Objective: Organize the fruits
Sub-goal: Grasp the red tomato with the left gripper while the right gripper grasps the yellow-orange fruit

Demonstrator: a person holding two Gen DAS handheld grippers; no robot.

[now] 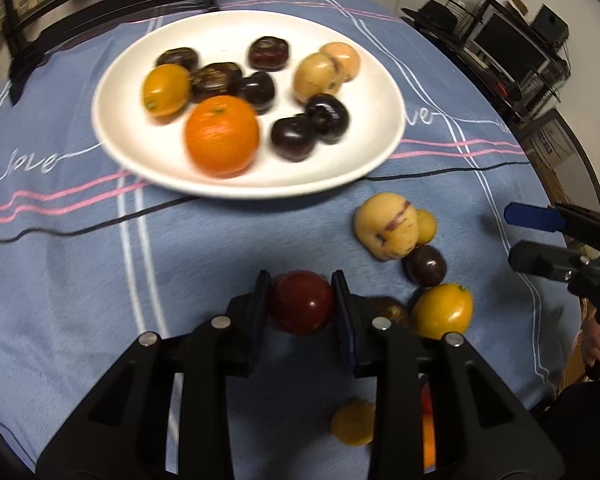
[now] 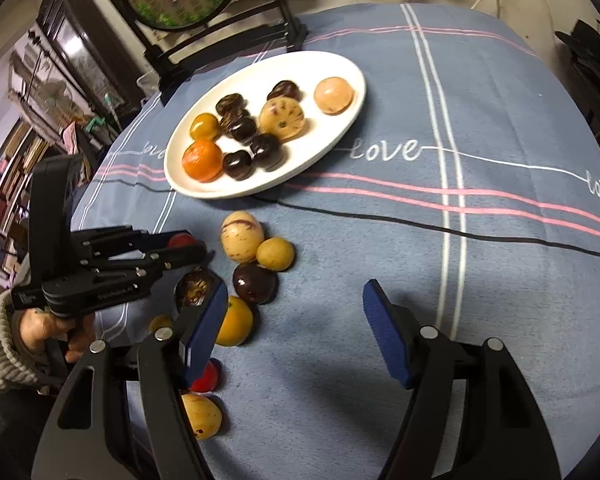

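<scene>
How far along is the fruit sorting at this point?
Partly done. About ten fruits already lie on the white plate. In hand: the left hand-held gripper is shut on a dark red fruit. Left: the loose fruits on the blue tablecloth, including a yellow streaked fruit. The right hand-held gripper is open, empty.

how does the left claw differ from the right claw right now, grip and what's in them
The left claw is shut on a dark red fruit, its pads pressing both sides; the right claw stands open with only bare tablecloth between its fingers. The left claw sits among the loose fruit near the yellow fruit; the right claw hangs off to the side of that cluster. Both are black with blue pads and angle down at the table.
</scene>
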